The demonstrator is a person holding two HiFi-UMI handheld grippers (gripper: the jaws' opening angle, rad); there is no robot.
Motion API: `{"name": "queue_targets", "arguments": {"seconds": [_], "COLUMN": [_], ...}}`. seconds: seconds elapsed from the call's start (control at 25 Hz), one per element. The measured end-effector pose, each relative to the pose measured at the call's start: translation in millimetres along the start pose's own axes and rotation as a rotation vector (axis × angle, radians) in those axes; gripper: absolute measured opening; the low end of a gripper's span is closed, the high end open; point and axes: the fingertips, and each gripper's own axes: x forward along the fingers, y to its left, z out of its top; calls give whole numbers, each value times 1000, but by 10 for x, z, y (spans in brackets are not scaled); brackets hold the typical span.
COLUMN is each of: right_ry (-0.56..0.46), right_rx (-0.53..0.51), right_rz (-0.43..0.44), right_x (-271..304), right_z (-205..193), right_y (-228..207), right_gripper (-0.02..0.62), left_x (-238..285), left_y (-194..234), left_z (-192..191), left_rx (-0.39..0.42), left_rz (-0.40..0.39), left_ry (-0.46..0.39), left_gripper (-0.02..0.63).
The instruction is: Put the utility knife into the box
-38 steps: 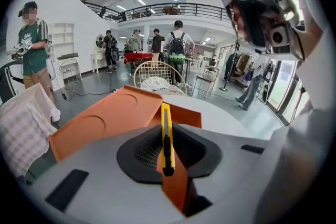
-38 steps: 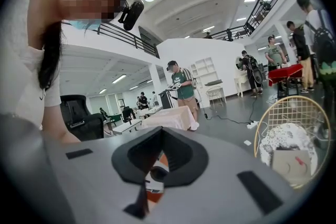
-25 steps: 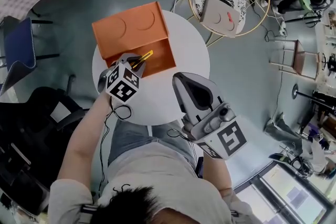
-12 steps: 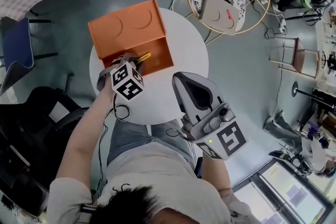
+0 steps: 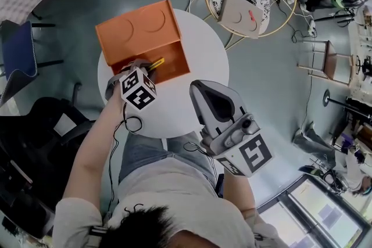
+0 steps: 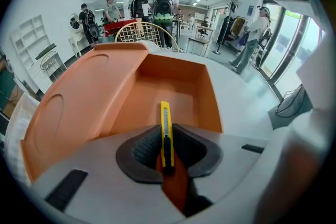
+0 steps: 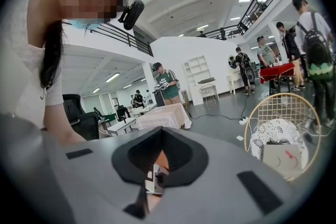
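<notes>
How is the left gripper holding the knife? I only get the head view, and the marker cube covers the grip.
Observer: In the left gripper view, the left gripper has its tongs shut on the utility knife near its rear end. The yellow body sticks straight out ahead between them.
Operator: Where's the tip relative to the box?
Observer: It points out over the open compartment of the orange box. The part of the compartment floor that shows is bare.
Operator: Right gripper carrying anything?
Observer: No. In its own view, the right gripper has its tongs together with nothing clamped between them.
</notes>
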Motion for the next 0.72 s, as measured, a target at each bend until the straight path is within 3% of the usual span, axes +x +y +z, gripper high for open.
{"name": "queue_targets", "arguments": {"seconds": [0.2,0.32,0.48,0.72], "right_ry": [-1,-2,-4,-9], "right_rx": [-3,-7,-14,-31], "right_rz": [7,12,22,53], "right_x": [-18,-45,-78,-119], "right_z": [15,15,13,35], "right_y": [21,39,68,163], "right_gripper": [8,8,8,8], "left_x": [-44,-86,-161,-298], "left_y": [28,58,97,65], "left_z": [-30,2,38,54], "left_rx": [35,12,-16,-51], "left_rz": [24,44,88,104], "left_ry": [15,-12,-62,-95], "left_gripper": [86,83,14,9]}}
